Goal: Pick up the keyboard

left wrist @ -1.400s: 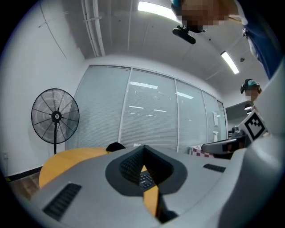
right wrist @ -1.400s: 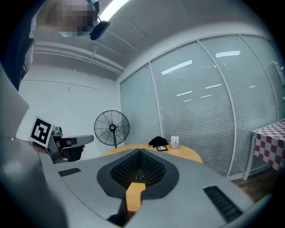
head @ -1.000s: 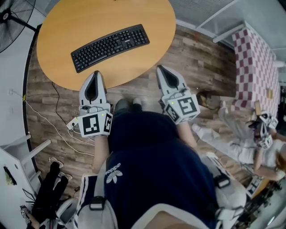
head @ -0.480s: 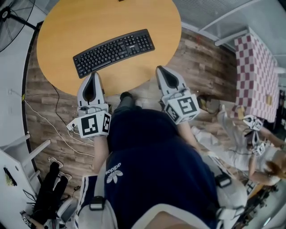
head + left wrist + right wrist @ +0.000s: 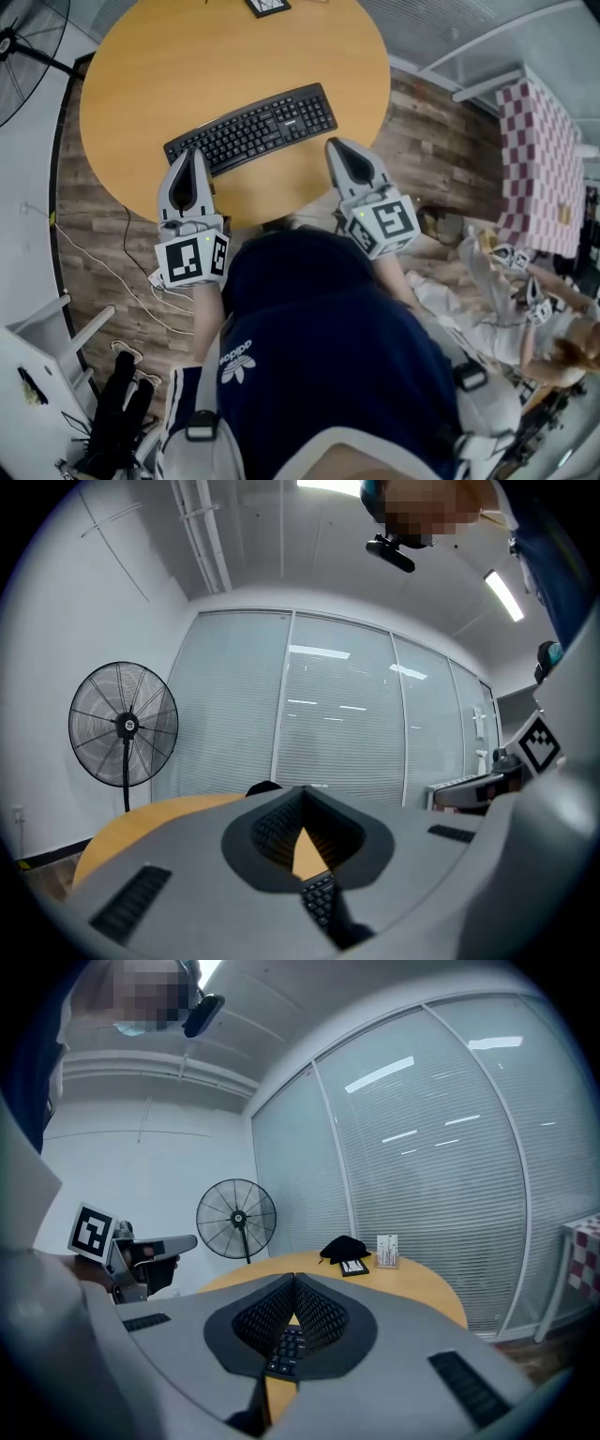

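Observation:
A black keyboard (image 5: 251, 128) lies aslant on the round orange table (image 5: 234, 56), near its front edge. My left gripper (image 5: 190, 151) is shut and empty, and its tip stands over the keyboard's near left end. My right gripper (image 5: 335, 143) is also shut and empty; it sits just below the keyboard's right end, apart from it. In the left gripper view a few keys of the keyboard (image 5: 321, 899) show through the hollow between the closed jaws of the left gripper (image 5: 302, 791). The right gripper view shows the keyboard (image 5: 286, 1344) below the right gripper (image 5: 295, 1280) in the same way.
A standing fan (image 5: 19, 42) is left of the table. A black cloth (image 5: 345, 1246), a small framed card (image 5: 267, 6) and a card stand (image 5: 387, 1251) lie at the table's far side. Cables (image 5: 112, 272) run over the wooden floor. A checkered table (image 5: 539, 150) and another person (image 5: 553, 337) are at the right.
Both grippers have moved forward over the table's front edge towards the keyboard. The left tip now overlaps its near left end. Both stay shut.

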A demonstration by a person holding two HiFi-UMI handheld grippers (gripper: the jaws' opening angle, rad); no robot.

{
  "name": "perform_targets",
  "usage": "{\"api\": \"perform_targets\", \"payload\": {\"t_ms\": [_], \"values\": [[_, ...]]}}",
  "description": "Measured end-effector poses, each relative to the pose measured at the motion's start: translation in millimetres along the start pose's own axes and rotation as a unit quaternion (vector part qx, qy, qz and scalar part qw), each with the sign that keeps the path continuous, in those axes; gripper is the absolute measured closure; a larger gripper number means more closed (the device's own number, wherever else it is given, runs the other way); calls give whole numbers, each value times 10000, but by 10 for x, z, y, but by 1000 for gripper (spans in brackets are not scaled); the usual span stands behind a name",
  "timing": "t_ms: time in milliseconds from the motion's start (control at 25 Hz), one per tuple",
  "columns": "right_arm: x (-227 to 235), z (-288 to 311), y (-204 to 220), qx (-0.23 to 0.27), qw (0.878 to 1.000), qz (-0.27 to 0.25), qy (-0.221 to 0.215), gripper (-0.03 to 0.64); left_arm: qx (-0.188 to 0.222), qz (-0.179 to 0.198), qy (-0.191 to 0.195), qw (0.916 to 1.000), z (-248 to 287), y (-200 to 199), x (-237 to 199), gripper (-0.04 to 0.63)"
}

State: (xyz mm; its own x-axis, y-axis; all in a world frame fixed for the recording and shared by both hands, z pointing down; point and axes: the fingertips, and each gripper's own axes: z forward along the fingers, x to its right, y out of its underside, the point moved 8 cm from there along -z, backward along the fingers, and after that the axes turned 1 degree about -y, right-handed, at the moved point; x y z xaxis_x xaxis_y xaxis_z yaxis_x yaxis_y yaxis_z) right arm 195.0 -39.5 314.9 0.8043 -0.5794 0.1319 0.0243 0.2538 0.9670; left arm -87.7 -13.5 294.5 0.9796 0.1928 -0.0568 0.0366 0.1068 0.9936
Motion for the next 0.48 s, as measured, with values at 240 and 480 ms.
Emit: {"api": "perform_targets", "payload": {"t_ms": [240,480], "values": [[59,206,59,-121,9998,97,104,614,-253,-21,84,9996,118,97,-111,592],[132,299,128,-312,9994,136,115,614,-414,-96,-100,9990,94,182,-212,593]]}}
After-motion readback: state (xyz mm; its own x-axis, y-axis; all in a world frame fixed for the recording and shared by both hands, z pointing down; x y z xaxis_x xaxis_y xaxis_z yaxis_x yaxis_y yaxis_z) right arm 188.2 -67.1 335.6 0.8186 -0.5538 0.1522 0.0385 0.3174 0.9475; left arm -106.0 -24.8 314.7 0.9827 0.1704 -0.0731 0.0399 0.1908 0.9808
